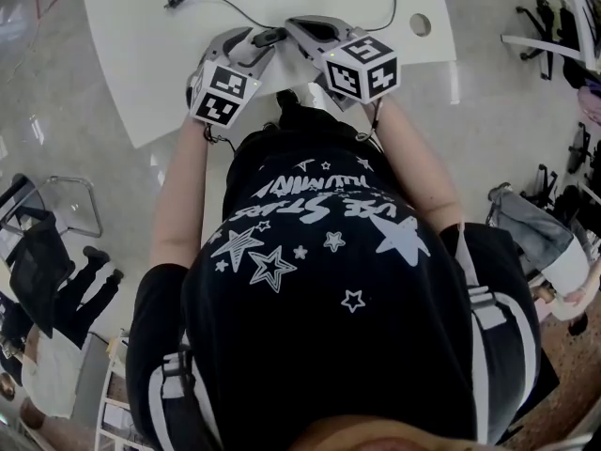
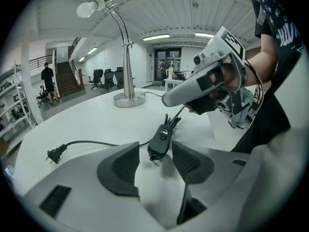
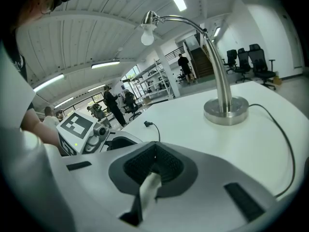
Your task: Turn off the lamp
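Note:
The silver desk lamp (image 2: 128, 57) stands on the white table (image 2: 87, 124); its bulb (image 3: 147, 36) looks unlit. The lamp's black inline switch (image 2: 161, 138) lies on the table between the tips of my left gripper (image 2: 155, 164). That gripper is open and its pads (image 2: 123, 167) stand clear of the switch. From the switch the cord rises into my right gripper (image 2: 191, 108), which is shut on it. In the right gripper view the pads (image 3: 166, 166) of my right gripper (image 3: 154, 161) meet and the cord is hidden. The head view shows both grippers (image 1: 270, 38) close together over the near table edge.
The cord's loose plug (image 2: 54, 154) lies on the table at the left. The lamp base (image 3: 226, 111) stands farther back. A round cable hole (image 1: 420, 24) is at the table's right. Office chairs (image 2: 104, 78) and people (image 3: 110, 105) are far behind.

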`<state>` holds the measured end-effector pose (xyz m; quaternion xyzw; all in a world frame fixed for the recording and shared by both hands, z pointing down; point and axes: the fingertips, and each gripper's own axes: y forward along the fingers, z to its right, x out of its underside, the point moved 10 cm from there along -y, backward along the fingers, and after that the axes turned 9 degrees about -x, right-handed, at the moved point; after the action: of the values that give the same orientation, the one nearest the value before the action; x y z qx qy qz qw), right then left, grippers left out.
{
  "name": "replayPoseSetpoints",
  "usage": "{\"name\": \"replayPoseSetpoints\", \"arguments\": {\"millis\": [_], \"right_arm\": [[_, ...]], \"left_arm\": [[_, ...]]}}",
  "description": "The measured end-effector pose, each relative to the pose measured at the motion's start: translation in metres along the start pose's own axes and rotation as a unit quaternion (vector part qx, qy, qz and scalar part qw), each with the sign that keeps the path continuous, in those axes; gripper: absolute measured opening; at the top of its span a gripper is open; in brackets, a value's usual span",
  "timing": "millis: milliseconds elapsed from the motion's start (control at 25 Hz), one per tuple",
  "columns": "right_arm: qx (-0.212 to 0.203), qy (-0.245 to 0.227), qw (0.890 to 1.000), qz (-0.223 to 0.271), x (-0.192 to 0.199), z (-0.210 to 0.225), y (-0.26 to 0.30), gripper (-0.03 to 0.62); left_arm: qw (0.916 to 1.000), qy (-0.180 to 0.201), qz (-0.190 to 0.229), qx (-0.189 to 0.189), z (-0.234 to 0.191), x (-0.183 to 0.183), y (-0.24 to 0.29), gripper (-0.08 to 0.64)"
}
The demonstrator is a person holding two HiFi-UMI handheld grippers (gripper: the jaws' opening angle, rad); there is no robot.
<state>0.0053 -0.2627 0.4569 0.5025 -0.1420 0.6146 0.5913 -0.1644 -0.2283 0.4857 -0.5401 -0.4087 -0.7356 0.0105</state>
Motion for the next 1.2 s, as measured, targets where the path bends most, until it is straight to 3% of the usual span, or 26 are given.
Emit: {"name": "replayPoseSetpoints", "arguments": {"millis": [160, 320, 840, 1200], "right_arm": [[-0.01, 0.001, 1.0, -0.015, 0.003, -0.004, 0.007, 0.006], [-0.017, -0.001, 1.0, -0.026, 0.005, -0.008, 0.012, 0.006], [-0.031, -0.002, 0.996, -0.083, 0.013, -0.006, 0.031, 0.006], [-0.019, 0.029, 0.993, -0.114, 0.006, -0.003, 0.036, 0.006]], "left_arm": [[0.9999, 0.008, 0.001, 0.009, -0.001, 0.0, 0.001, 0.229], [0.9998, 0.015, -0.002, 0.009, -0.001, 0.0, -0.001, 0.16], [0.9996, 0.014, -0.011, 0.024, 0.001, -0.002, 0.0, 0.144], [0.9993, 0.009, -0.017, 0.031, -0.003, -0.004, 0.002, 0.141]]}}
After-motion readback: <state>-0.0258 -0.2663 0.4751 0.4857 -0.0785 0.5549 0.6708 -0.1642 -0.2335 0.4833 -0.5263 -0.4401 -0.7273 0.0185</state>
